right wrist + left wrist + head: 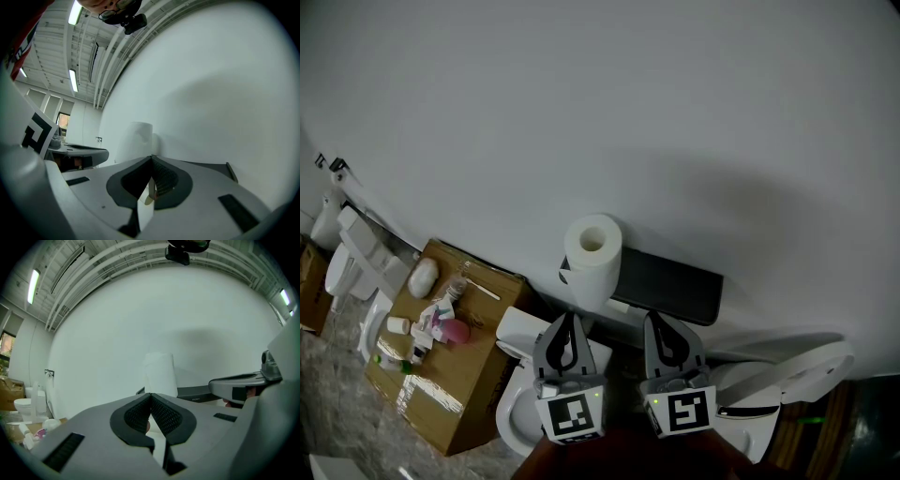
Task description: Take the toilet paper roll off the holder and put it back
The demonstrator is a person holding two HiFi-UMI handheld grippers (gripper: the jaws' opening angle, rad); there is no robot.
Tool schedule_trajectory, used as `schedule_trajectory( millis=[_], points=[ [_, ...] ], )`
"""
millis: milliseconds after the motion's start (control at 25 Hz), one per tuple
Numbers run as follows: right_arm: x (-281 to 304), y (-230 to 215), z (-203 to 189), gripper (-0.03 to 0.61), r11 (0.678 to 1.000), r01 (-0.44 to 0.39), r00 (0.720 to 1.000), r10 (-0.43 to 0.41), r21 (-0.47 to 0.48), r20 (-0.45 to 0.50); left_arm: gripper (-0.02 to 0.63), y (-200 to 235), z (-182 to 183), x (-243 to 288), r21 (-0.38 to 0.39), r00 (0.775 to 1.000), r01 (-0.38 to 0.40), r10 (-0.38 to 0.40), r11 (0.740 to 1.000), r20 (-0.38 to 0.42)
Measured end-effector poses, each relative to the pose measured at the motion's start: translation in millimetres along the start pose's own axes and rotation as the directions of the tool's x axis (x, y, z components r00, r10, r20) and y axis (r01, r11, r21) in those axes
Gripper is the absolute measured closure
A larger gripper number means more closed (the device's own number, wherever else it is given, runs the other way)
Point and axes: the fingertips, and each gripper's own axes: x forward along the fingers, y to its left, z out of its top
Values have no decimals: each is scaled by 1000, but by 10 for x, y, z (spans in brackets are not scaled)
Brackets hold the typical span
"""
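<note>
The left gripper [569,320] and the right gripper [659,319] are held level, side by side, aimed at the white wall [675,122]. Both pairs of jaws are clenched tip to tip on nothing. The toilet paper roll [592,253], white and thick, stands upright at the left end of the black holder [670,286], just beyond the left gripper.

Nothing legible; small print on the black holder [192,392] is blurred.
</note>
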Motion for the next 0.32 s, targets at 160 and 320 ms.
schedule_trajectory(
  millis=[160, 320],
  points=[
    [6, -10, 52, 563, 1000, 8, 1000, -8, 4, 20, 598, -5, 15, 1, -7, 1000, -3, 3, 1000, 4],
    [6, -12, 68, 563, 1000, 11, 1000, -11, 11, 27, 598, -16, 24, -5, -1, 1000, -1, 1, 1000, 7]
  ],
)
